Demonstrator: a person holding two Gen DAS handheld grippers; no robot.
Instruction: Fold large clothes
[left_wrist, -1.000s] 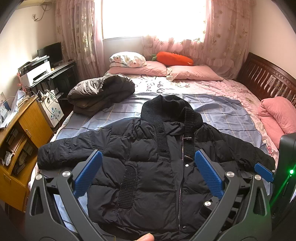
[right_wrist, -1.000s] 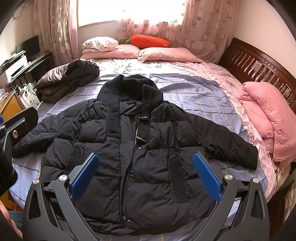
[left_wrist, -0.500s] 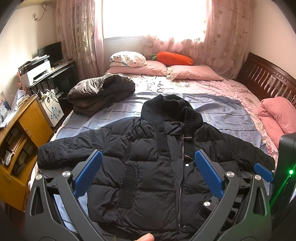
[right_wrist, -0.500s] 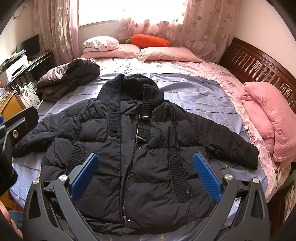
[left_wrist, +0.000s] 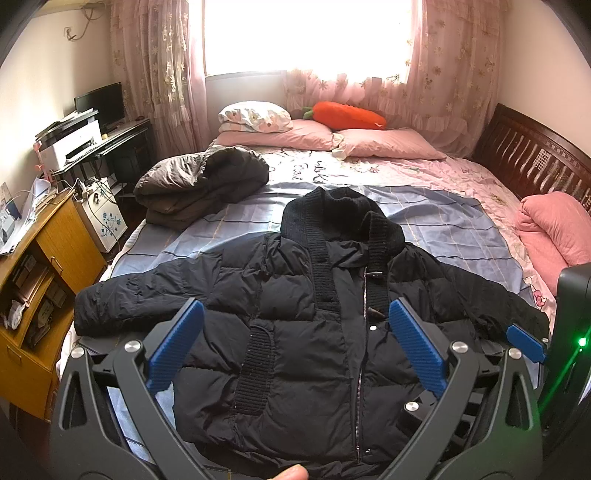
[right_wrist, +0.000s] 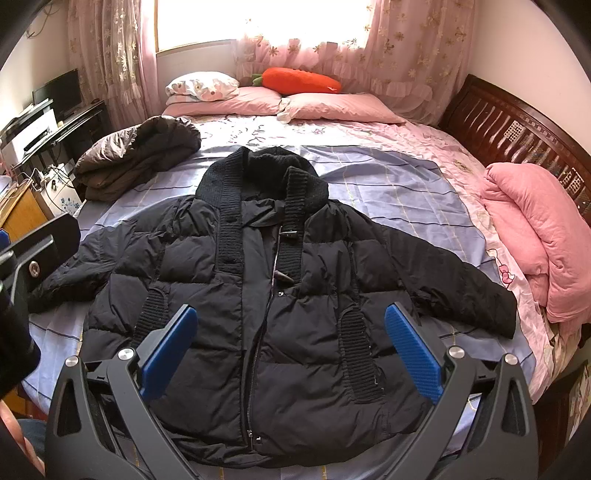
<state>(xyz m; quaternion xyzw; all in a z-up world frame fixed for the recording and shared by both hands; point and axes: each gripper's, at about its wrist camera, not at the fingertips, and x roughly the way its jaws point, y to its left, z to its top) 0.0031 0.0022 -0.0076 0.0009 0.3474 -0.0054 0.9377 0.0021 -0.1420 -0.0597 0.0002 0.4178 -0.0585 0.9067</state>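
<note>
Nothing has moved since earlier: both the left gripper (left_wrist: 295, 343) and right gripper (right_wrist: 291, 341) hover with jaws wide, empty, above the black puffy hooded jacket (right_wrist: 273, 306) spread flat on the bed (right_wrist: 399, 192), ahead of the jaws.

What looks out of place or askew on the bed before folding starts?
Nothing stands out. The black jacket lies flat, front up, sleeves spread, on the blue sheet. Both claws, left and right, hover open above it.
</note>
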